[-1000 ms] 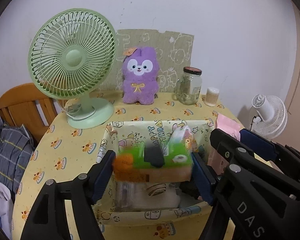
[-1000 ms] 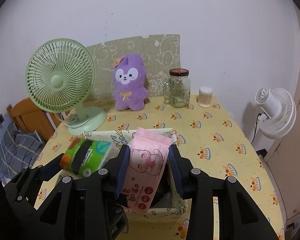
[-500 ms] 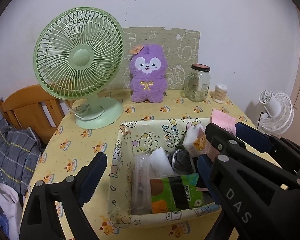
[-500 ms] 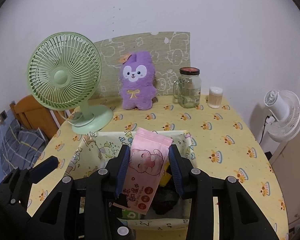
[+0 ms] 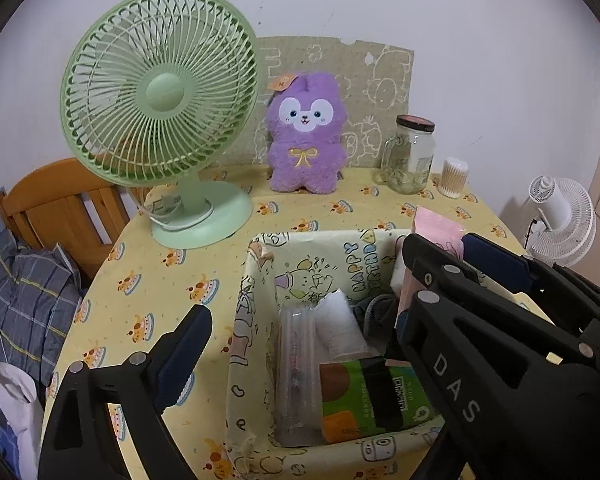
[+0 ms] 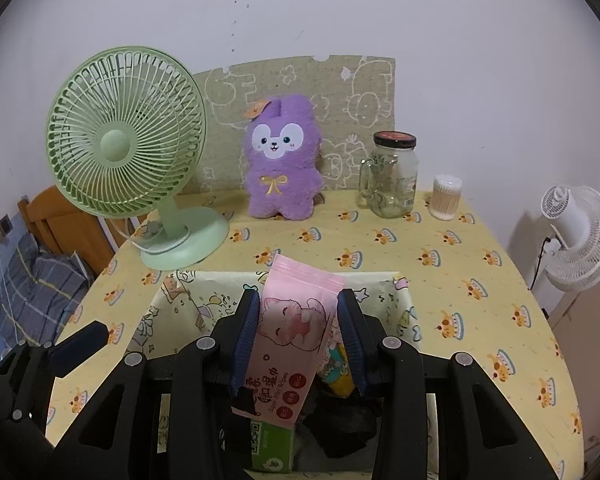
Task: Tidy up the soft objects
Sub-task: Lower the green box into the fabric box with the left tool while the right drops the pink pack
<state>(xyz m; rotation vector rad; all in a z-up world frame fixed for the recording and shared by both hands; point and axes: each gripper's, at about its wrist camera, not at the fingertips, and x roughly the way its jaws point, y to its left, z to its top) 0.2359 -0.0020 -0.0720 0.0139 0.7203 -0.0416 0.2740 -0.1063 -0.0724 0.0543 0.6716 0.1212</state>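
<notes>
A fabric storage basket (image 5: 252, 280) with cartoon print sits on the yellow table. In it lie a green tissue pack (image 5: 372, 396), a clear tube, a white roll (image 5: 336, 320) and dark cloth. My left gripper (image 5: 300, 344) is open and empty above the basket's near side. My right gripper (image 6: 298, 336) is shut on a pink wet-wipes pack (image 6: 296, 328), held upright over the basket (image 6: 404, 304); it also shows in the left wrist view (image 5: 436, 224). A purple plush bunny (image 6: 280, 164) stands at the back of the table.
A green desk fan (image 5: 160, 92) stands at the back left. A glass jar (image 6: 392, 176) and a cotton-swab tub (image 6: 446, 192) stand at the back right. A wooden chair (image 5: 56, 204) and a white floor fan (image 6: 576, 236) flank the table.
My left gripper has opened and let the green tissue pack drop into the basket, then drawn back to the left. The right gripper has lowered slightly, the pink pack still in it.
</notes>
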